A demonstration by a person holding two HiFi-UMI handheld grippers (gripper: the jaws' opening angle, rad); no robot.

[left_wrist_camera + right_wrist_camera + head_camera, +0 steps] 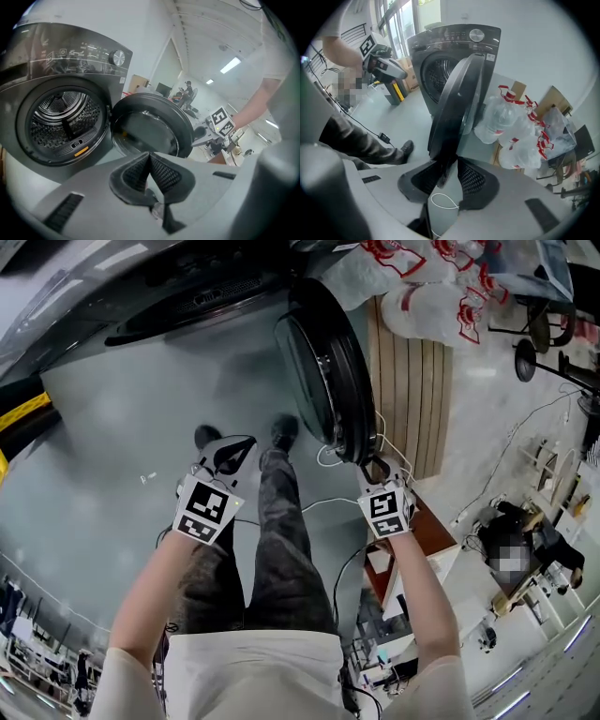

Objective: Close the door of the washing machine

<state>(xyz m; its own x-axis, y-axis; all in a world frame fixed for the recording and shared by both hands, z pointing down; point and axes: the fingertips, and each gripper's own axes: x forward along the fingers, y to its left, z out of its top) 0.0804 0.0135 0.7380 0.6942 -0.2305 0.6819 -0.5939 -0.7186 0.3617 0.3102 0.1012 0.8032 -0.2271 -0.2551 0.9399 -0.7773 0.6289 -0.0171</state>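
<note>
One washer (pixel 75 56) at twelve o'clock, one door (pixel 328 371), two grippers (left gripper (pixel 228 454), right gripper (pixel 377 467)), one pallet (pixel 412 381) at one o'clock, at least three bags (pixel 431 306) beside it.

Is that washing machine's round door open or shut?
Open: the round dark door stands swung away from the grey washing machine, baring its steel drum.

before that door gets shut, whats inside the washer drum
In the left gripper view the drum shows only bare perforated metal and one dark paddle; no laundry shows. Its floor nearest the opening is hidden behind the front rim.
</note>
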